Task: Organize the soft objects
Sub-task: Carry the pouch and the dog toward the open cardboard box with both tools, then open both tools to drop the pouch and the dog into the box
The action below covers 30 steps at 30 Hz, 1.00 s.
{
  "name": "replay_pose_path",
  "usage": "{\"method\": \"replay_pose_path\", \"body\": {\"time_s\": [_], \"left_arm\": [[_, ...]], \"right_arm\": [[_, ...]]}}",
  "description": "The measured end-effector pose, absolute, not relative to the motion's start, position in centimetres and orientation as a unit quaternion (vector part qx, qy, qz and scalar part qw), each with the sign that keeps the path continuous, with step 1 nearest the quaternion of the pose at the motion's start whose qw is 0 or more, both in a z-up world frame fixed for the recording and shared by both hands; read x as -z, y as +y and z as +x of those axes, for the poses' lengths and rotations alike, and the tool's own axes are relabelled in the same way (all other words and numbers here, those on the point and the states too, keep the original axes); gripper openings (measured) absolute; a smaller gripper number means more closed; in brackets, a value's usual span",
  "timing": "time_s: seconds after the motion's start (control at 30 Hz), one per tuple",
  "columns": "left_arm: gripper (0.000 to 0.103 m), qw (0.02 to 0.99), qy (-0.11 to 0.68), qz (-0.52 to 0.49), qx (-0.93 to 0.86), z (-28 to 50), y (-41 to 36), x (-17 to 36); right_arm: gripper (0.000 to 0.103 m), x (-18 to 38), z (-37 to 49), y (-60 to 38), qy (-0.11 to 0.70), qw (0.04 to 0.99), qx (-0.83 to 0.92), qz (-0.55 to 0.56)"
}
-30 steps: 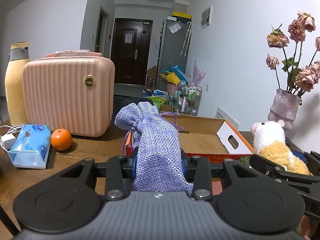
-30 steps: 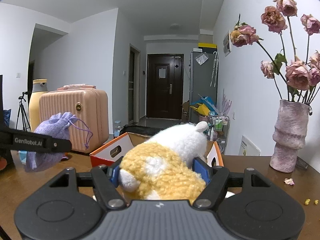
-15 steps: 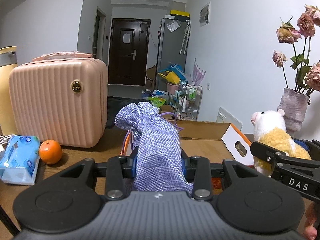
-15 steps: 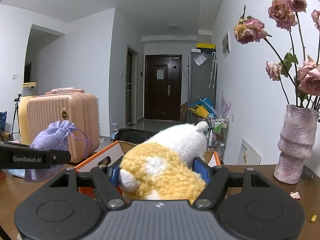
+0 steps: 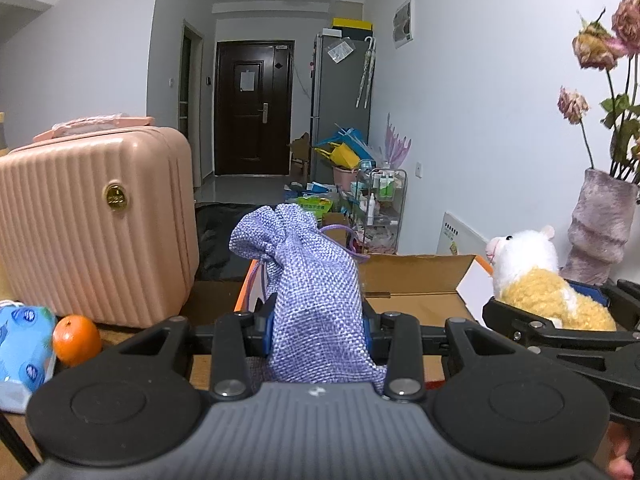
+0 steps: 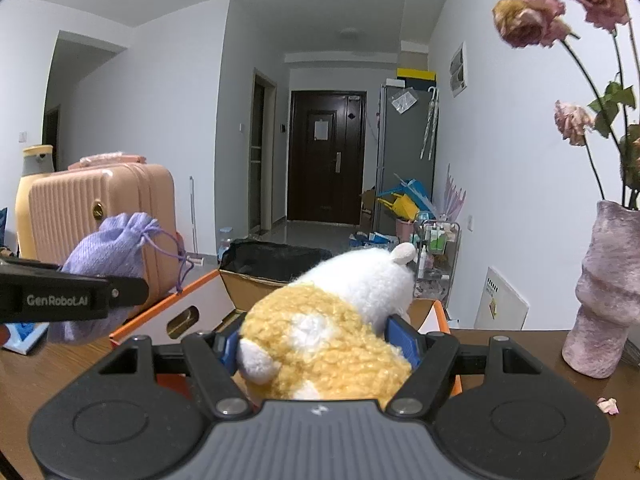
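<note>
A: The left gripper (image 5: 318,316) squeezes the purple drawstring pouch (image 5: 308,280). The right gripper (image 6: 322,344) squeezes the plush hamster (image 6: 332,328).

B: Both hang over the near edge of the cardboard box (image 5: 416,280). They could bump, or a toy might fall outside.

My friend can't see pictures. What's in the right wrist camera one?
The right gripper squeezes a yellow and white plush toy above an open cardboard box on a wooden table. To the left, the left gripper holds a purple drawstring pouch before a pink suitcase.
</note>
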State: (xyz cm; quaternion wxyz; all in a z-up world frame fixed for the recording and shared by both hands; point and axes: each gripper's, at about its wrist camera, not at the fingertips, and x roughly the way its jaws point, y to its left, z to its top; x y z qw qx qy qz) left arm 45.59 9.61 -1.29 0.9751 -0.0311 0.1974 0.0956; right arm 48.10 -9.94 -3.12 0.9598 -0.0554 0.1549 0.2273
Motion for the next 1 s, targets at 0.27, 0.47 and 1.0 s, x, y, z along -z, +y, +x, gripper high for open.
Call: {"method": "replay_pose_path", "body": {"time_s": [0.27,0.47,1.0], "left_arm": [[0.038,0.971,0.212,-0.009,-0.111,49.3,9.6,2.5],[0.038,0.967,0.225,0.008,-0.124,51.7,9.7,3.7],[0.038,0.953,0.270,0.025,-0.135,55.5,9.8,8.7]], "right_arm": [[0.070,3.7,51.5,-9.8,0.176,0.957,-0.224,-0.062],[0.071,4.6,54.4,-9.7,0.203,0.954,-0.213,-0.062],[0.071,6.8,57.1,-8.3,0.241,0.946,-0.203,-0.078]]}}
